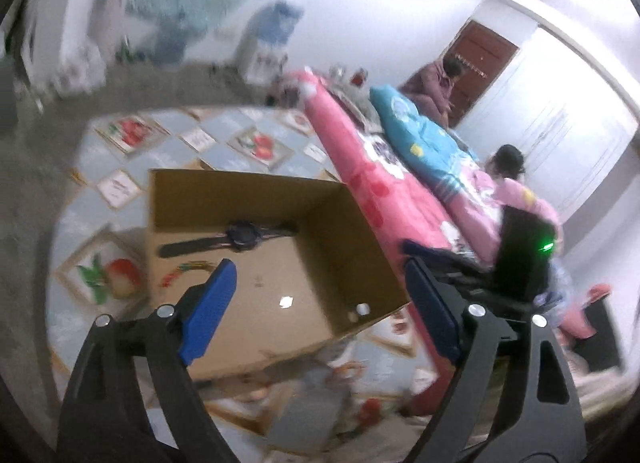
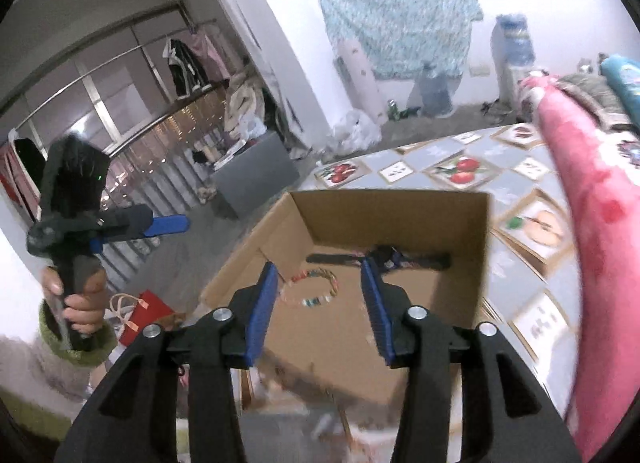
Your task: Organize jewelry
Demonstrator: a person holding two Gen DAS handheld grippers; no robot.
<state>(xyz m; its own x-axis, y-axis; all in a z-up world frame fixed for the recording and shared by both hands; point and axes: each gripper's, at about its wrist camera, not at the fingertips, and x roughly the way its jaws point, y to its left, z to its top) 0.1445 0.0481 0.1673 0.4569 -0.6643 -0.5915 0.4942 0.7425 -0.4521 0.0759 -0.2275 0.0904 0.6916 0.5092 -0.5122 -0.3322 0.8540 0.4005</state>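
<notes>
While both grippers hang above the open cardboard box (image 2: 400, 215), neither one has anything in it. The left gripper (image 1: 320, 275) has its blue pads spread wide, nothing between them, poised over the near side of the box. The right gripper (image 2: 320, 283) stands with its jaws partly apart and empty too, its pads clear of what lies below.

Down on the box floor, a dark wristwatch (image 1: 240, 237) lies flat along the far wall, strap stretched out to both sides. Just in front of it sits a multicoloured beaded bracelet (image 2: 314, 287), curled in a loop and apart from the watch. Two small pale bits (image 1: 286, 302) lie on the box floor nearer the front; what they are I cannot tell. The box rests on a fruit-patterned mat (image 1: 120, 191), beside a pink bedspread (image 1: 380, 191).
</notes>
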